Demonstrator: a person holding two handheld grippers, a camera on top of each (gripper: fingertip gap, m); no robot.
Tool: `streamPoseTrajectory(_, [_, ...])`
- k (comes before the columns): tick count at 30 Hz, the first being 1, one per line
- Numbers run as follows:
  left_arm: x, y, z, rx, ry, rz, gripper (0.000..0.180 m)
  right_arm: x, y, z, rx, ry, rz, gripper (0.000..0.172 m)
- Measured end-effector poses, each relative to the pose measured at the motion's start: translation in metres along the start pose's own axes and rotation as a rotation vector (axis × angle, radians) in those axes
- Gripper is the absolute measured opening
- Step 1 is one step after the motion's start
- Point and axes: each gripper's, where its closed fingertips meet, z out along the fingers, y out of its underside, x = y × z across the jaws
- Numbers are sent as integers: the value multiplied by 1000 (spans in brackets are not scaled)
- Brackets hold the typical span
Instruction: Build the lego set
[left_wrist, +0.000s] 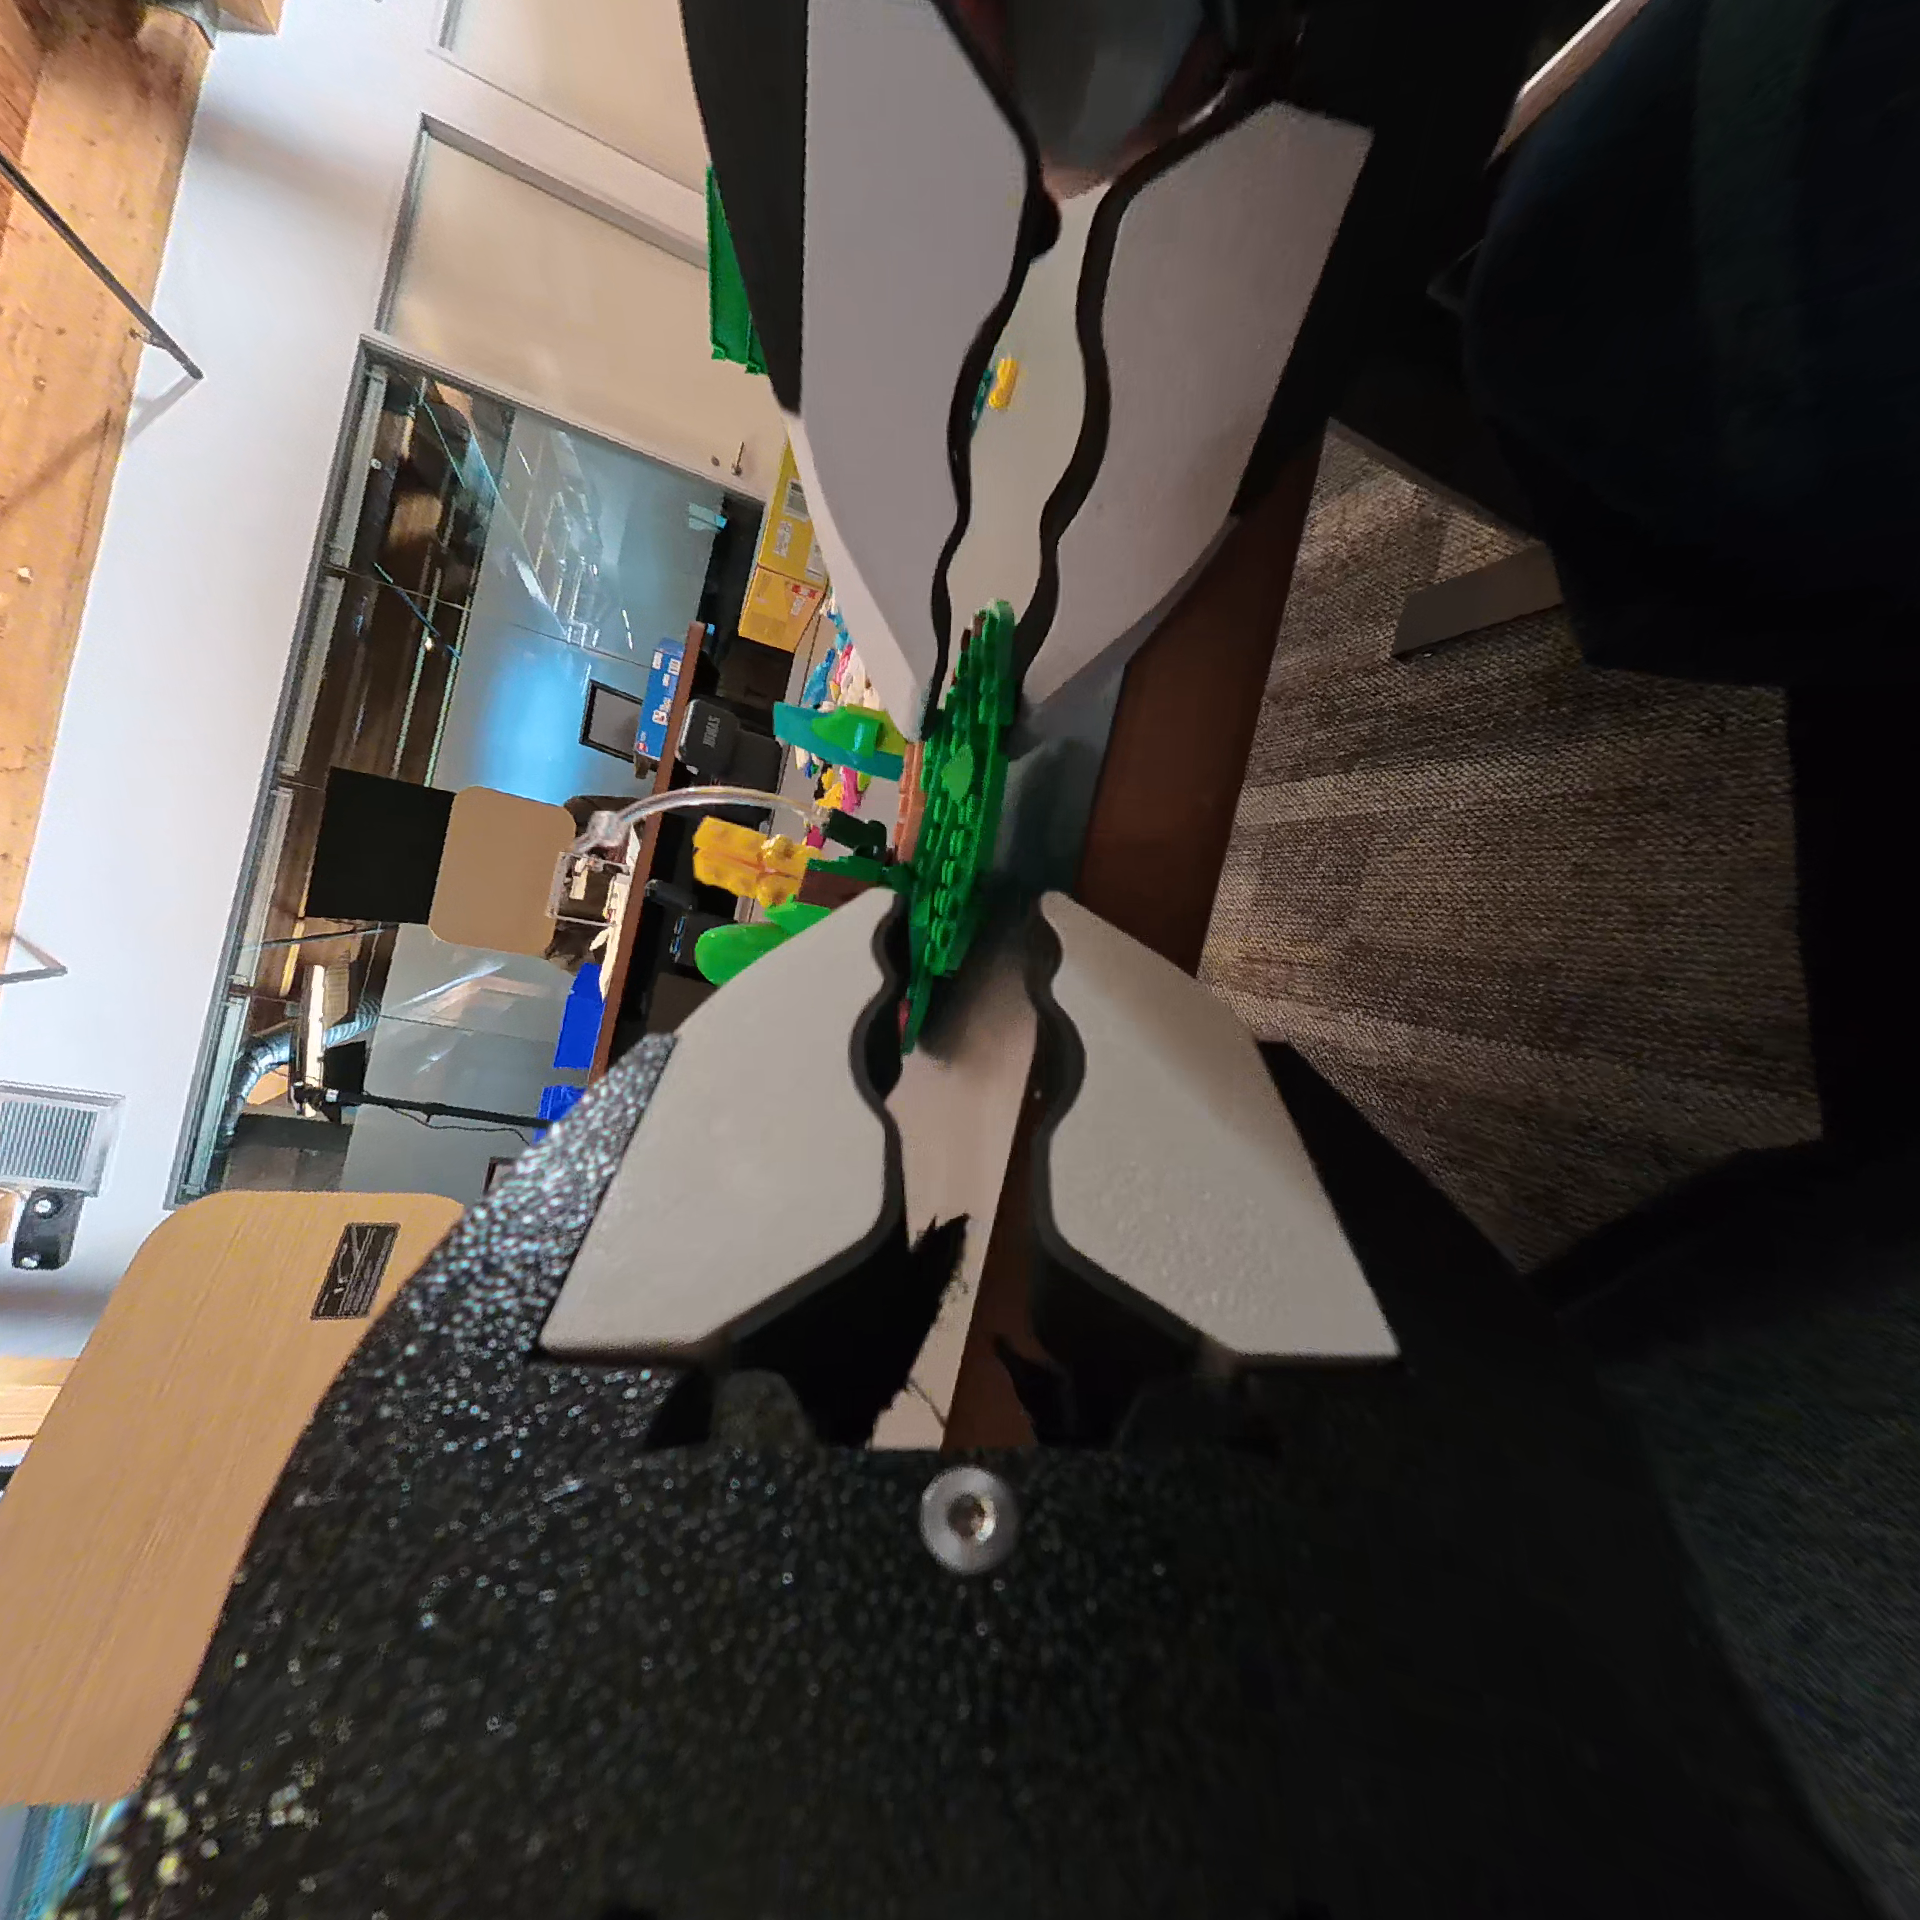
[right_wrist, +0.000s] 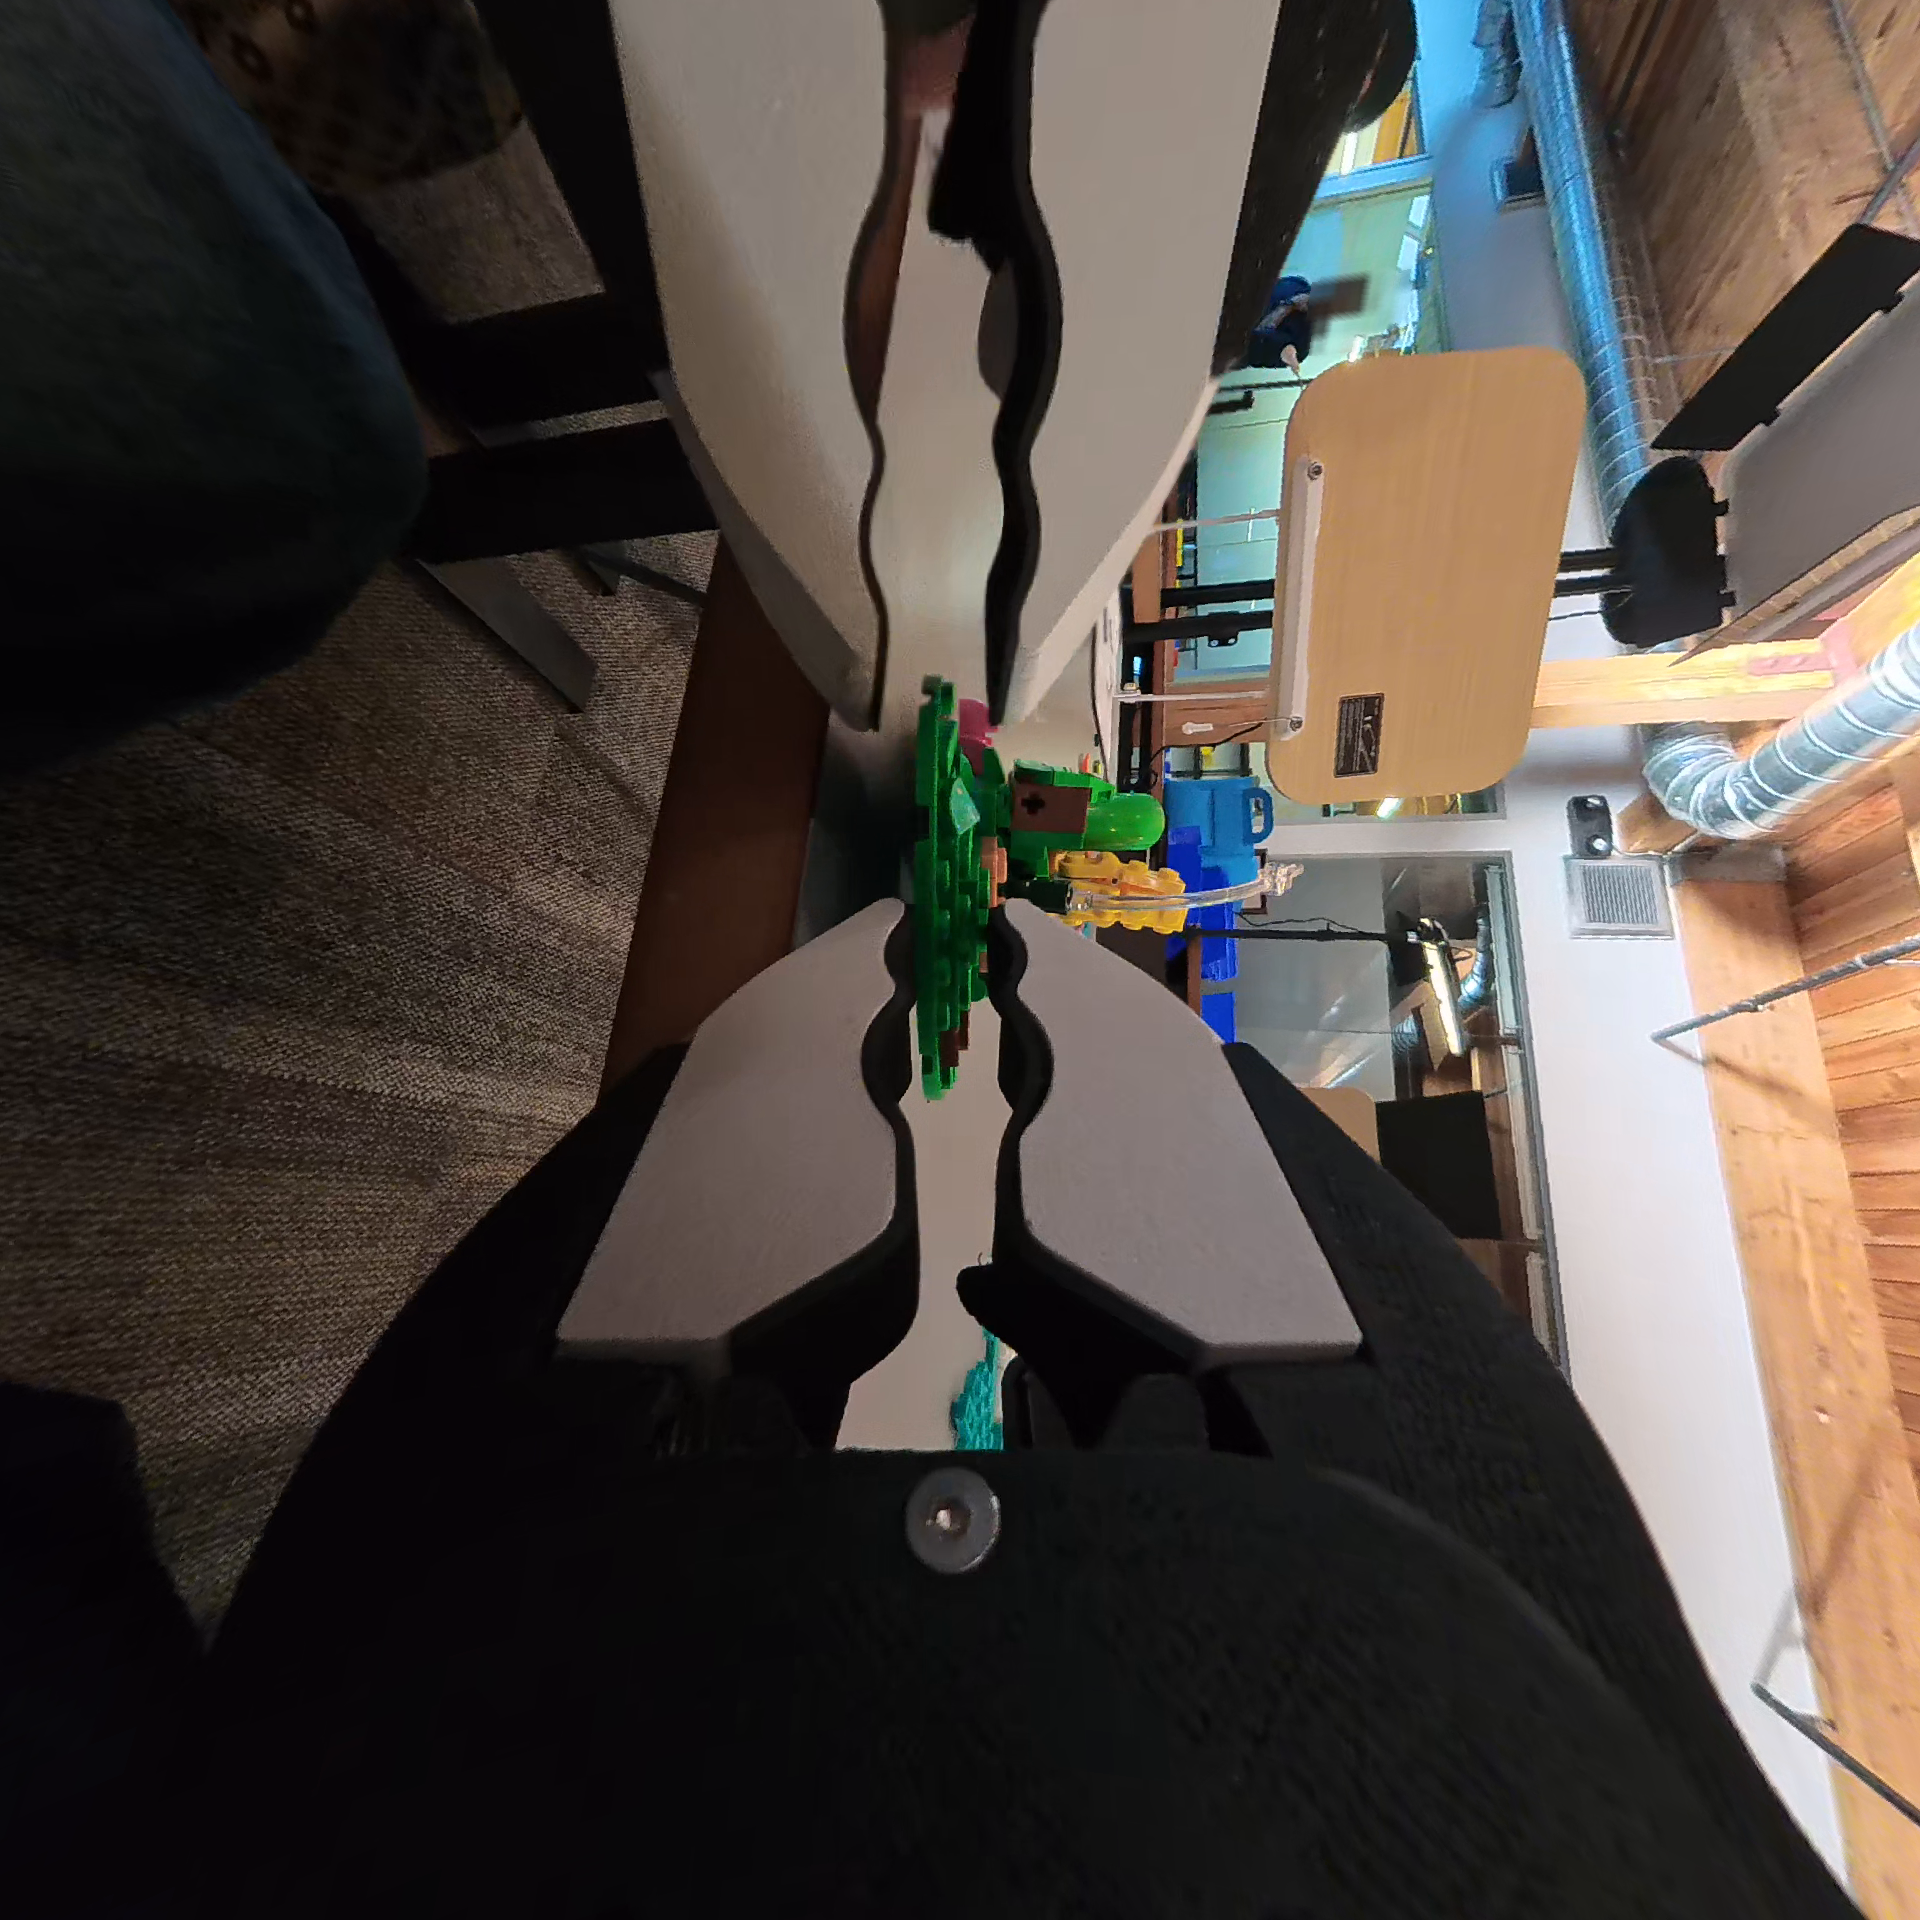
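A round green studded plate (left_wrist: 961, 790) carries a small brick build: a brown block (right_wrist: 1049, 810), a bright green rounded piece (right_wrist: 1127, 816), yellow pieces (left_wrist: 743, 852) and a clear curved stem (left_wrist: 707, 800). My left gripper (left_wrist: 966, 909) is open around the plate's near rim, with a clear gap on one side. My right gripper (right_wrist: 951, 914) is shut on the opposite rim of the plate (right_wrist: 945, 831), both pads pressing it. Each gripper also shows in the other's view: the right gripper (left_wrist: 977, 707) and the left gripper (right_wrist: 935, 717).
The plate is over a white table with a brown edge (left_wrist: 1174, 727), and grey carpet (left_wrist: 1455, 831) lies below. Loose colourful bricks (left_wrist: 831, 675), yellow boxes (left_wrist: 779, 582) and a green baseplate (left_wrist: 727, 281) lie farther along. Wooden chair backs (left_wrist: 156, 1507) (right_wrist: 1423, 561) and blue bins (right_wrist: 1210, 831) stand beyond. My two grippers' fingertips are within a few centimetres of each other.
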Motion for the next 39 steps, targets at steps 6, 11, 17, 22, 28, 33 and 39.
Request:
streamPoseTrajectory(6, [1,2,5,-8,-14,54,22,2,1,-1,10,16,14,9])
streamPoseTrajectory(11, [1,-2,11,-12,-53,127,13,1,1,-1,14,18,5,9])
streamPoseTrajectory(17, [-2,-2,14,-38,-78,181,5,0,2,-1,12,16,0,9])
streamPoseTrajectory(22, [-3,-1,14,-72,-69,195,5,1,4,0,14,17,6,10])
streamPoseTrajectory(28, [-3,-2,15,-84,-60,187,4,7,-4,-2,78,32,44,24])
streamPoseTrajectory(33, [-4,-2,14,-78,-61,176,5,5,-12,-4,122,43,-37,23])
streamPoseTrajectory(39, [-7,-2,14,-80,-73,177,5,7,-16,-4,143,86,-117,16])
